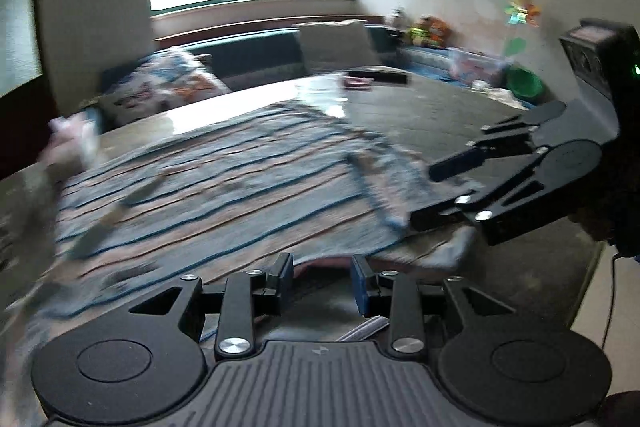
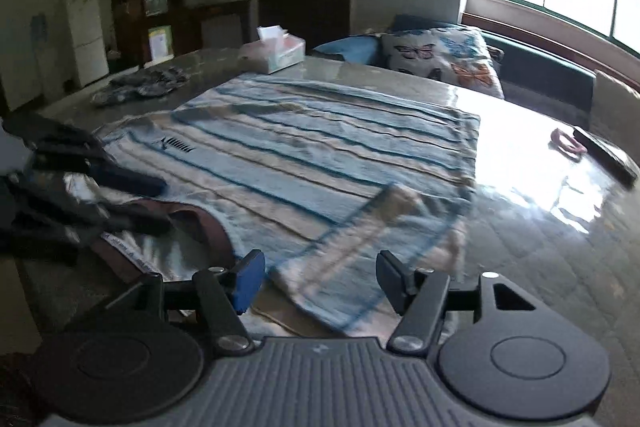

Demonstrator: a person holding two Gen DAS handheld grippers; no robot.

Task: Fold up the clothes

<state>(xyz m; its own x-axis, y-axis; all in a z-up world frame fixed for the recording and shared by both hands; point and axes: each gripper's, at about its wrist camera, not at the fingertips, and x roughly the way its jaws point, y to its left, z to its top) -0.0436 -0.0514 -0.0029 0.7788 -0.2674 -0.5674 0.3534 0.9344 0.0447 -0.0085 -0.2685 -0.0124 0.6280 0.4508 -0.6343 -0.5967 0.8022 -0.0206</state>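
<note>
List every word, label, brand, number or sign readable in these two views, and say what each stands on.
None can be read.
Striped shirt, chest: a small dark logo with a row of strokes, too blurred to read.
Neck label inside the shirt's collar: print too small and blurred.
Left gripper body: a small emblem, no letters legible.
Right gripper body: the same kind of emblem, illegible.
Tissue box: no print legible.

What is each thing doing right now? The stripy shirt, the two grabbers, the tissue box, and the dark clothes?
Striped shirt: spread flat on the table, one sleeve folded in.
Left gripper: open, holding nothing.
Right gripper: open, sleeve lying between its jaws.
Tissue box: upright, tissue sticking out.
Dark clothes: crumpled, unfolded.
</note>
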